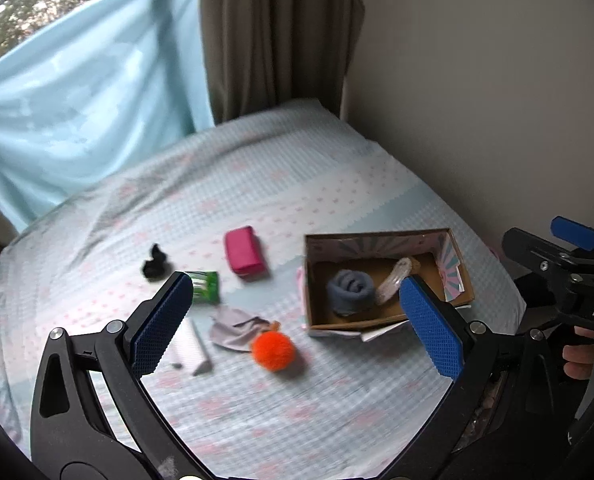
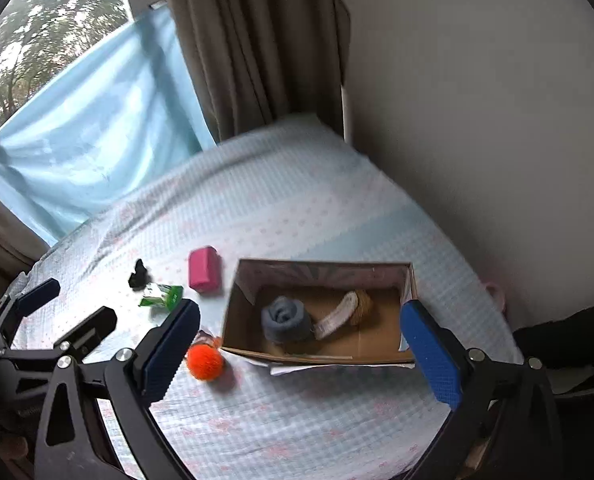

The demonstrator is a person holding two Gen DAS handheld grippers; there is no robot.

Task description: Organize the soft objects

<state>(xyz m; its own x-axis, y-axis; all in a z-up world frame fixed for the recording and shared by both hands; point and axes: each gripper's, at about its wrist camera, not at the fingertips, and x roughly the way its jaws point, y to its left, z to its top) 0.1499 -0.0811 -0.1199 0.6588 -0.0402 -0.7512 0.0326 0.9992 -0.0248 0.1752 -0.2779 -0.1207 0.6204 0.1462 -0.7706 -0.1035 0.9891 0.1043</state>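
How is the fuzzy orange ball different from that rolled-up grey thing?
The orange ball lies out on the bed sheet, while the grey roll sits inside the cardboard box. The orange ball is bright, round and spiky-fuzzy; the grey roll is dull blue-grey cloth wound into a spiral. The grey roll looks somewhat bigger. Both look soft, and neither is being held.

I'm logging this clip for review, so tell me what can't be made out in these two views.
- White object, left wrist view: partly behind the left tool's finger, blurred; identity unclear.
- Grey cloth: in the right wrist view almost wholly hidden by the right tool's finger.
- Tan item in the cardboard box: too blurred to identify.
- Green packet: print unreadable.
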